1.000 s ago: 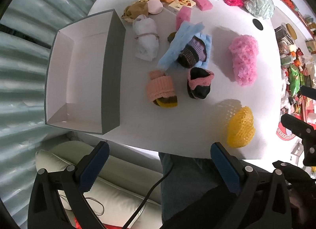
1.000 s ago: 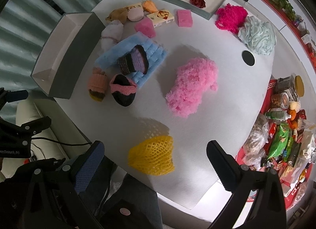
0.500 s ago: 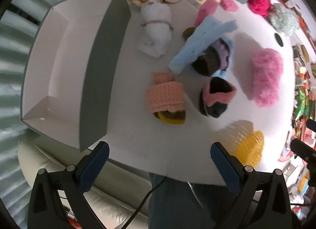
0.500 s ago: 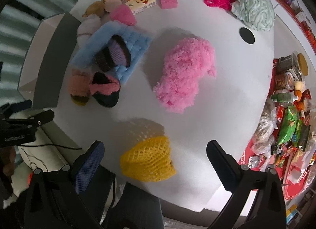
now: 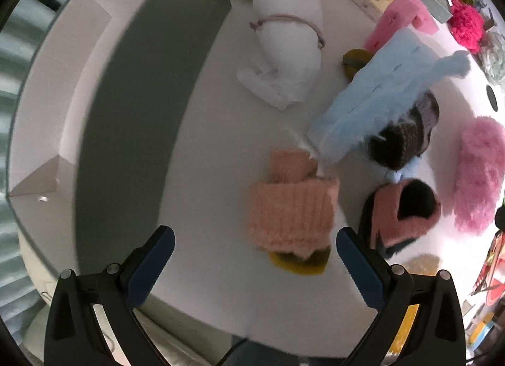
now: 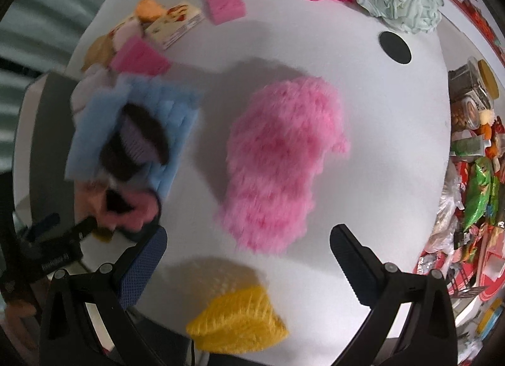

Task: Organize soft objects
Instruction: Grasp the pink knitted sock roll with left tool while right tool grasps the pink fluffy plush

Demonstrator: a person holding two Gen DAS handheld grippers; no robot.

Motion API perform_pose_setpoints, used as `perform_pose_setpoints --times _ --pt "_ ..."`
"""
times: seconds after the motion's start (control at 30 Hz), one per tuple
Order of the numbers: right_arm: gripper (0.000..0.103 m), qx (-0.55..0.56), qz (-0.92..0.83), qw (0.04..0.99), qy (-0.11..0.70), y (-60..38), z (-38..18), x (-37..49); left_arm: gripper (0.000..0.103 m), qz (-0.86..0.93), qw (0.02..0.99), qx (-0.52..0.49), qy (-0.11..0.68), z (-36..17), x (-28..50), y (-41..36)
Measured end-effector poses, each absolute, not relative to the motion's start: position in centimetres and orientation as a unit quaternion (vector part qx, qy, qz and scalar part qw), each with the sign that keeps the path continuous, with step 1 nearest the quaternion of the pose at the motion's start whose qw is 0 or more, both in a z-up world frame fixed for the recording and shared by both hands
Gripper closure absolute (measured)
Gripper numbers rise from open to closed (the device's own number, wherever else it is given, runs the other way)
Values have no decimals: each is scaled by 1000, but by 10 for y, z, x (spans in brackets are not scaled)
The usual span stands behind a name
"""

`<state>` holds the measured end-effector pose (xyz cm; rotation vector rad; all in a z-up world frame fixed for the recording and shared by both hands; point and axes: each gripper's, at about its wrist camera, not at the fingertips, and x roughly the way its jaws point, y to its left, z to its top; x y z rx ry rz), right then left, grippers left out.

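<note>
Grey-walled white box [image 5: 126,107] on the table's left, nothing visible inside. Left gripper [image 5: 252,258] spread wide over a peach knitted sock bundle [image 5: 292,213]; right gripper [image 6: 247,258] spread wide over a fluffy pink cloth [image 6: 277,161].

left gripper [image 5: 254,258] jaws wide apart, right gripper [image 6: 247,250] likewise (both empty)

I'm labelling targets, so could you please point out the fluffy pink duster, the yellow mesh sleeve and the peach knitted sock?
fluffy pink duster [image 6: 277,161], right wrist view, middle of its pile.
yellow mesh sleeve [image 6: 236,318], right wrist view, its top face.
peach knitted sock [image 5: 292,211], left wrist view, its ribbed cuff.
</note>
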<state>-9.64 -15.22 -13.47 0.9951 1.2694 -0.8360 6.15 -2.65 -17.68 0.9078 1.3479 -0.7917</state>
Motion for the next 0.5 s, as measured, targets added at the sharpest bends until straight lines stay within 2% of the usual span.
perform_pose_setpoints --times 0.33,0.5 --pt "0 444 -388 591 550 -192 -182 -78 0 -331 611 382 610 -221 59 -27" --pt "0 456 -391 576 555 -209 -203 -71 0 -341 605 364 621 -223 61 -26"
